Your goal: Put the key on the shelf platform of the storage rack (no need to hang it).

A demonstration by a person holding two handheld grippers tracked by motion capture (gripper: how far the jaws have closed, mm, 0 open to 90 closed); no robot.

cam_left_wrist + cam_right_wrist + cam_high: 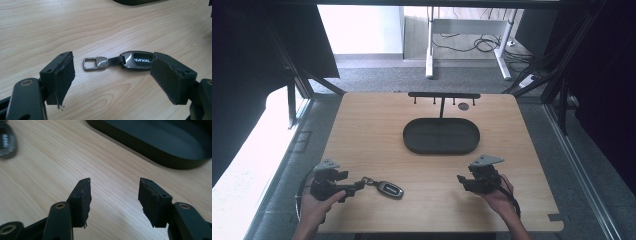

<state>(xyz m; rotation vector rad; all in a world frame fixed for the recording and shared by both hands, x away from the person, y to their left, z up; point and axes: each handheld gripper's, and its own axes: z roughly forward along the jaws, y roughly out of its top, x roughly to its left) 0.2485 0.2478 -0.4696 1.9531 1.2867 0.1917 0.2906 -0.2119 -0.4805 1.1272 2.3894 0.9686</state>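
Note:
A dark key fob [390, 189] with a strap and a metal ring [368, 180] lies flat on the wooden table near the front left. My left gripper [352, 190] rests just left of it, pointing at the ring end. In the left gripper view the fob [137, 60] and its ring [90, 63] lie on the table between the widely open jaws of the left gripper [113, 62], untouched by either pad. My right gripper [463, 183] hovers at the front right, a gap between its jaws. In its own view the right gripper [115, 182] has only bare wood between the pads.
A black oval tray [441, 148] sits mid-table, its rim [160, 157] just beyond the right gripper. Behind it stands a black rack with several hooks [443, 95]. A small dark disc [463, 106] lies near the rack. The fob [7, 141] lies far left of the right gripper.

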